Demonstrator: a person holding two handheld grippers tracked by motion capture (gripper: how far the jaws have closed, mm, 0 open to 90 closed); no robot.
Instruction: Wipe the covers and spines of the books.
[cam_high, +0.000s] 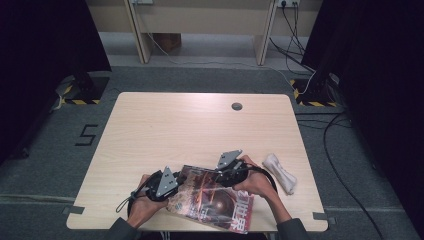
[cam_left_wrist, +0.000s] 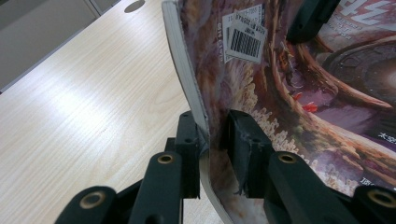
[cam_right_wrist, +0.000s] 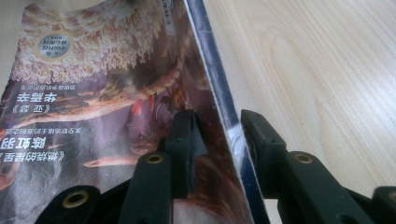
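Note:
A glossy magazine with a dark red illustrated cover lies at the front of the wooden table, raised a little between two hands. My left gripper is shut on its left edge; in the left gripper view the bent pages stand pinched between the jaws of the left gripper. My right gripper grips the far right edge. In the right gripper view the cover and its blue spine pass between the jaws of the right gripper, which sit tight against them.
A rolled white cloth lies on the table to the right of the right hand. A round cable hole sits near the far edge. Dark curtains and cables flank the table on the floor.

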